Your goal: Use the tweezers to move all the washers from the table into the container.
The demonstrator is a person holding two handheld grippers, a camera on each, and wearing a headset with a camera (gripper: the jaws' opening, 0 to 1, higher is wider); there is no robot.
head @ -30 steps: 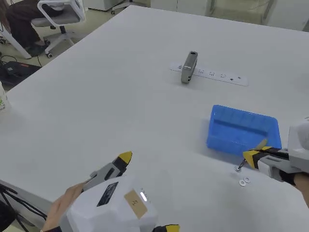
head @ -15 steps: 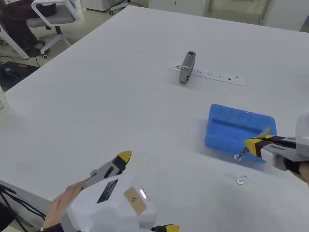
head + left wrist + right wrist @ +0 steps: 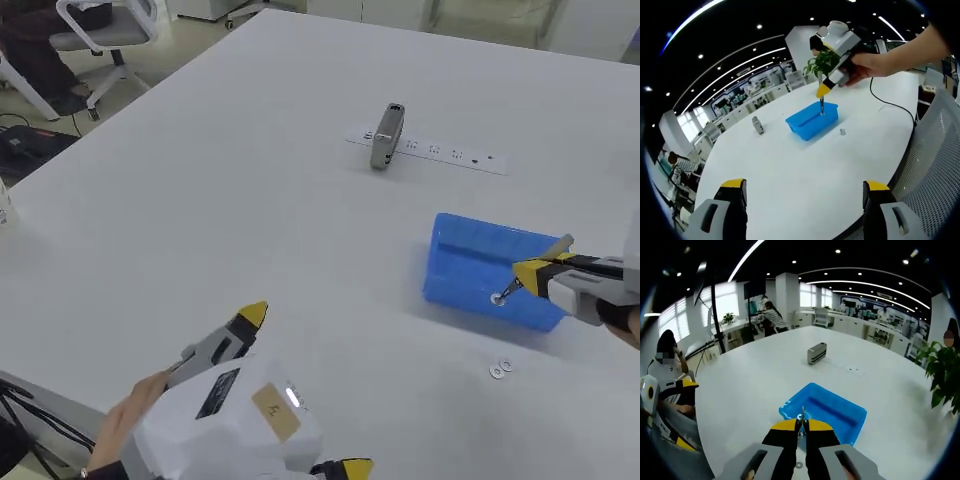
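The blue container (image 3: 487,262) sits on the white table at right. My right gripper (image 3: 536,267) is shut on thin tweezers (image 3: 509,289), whose tip holds a small washer (image 3: 497,299) over the container's near wall. Two washers (image 3: 501,369) lie on the table just in front of the container. My left gripper (image 3: 300,392) is at the bottom left, open and holding nothing. In the left gripper view the container (image 3: 812,120), the right gripper (image 3: 832,80) and the loose washers (image 3: 842,132) lie ahead of my left gripper (image 3: 802,190). In the right gripper view my right gripper (image 3: 801,427) points at the container (image 3: 826,412).
A grey box-shaped device (image 3: 385,137) stands on a white power strip (image 3: 440,154) behind the container. Office chairs (image 3: 95,25) stand beyond the table's far left edge. The table (image 3: 200,200) is bare between the grippers.
My right gripper has lifted the tweezers with a washer from the table beside the two loose washers up to the container's near wall. The left gripper has hardly moved.
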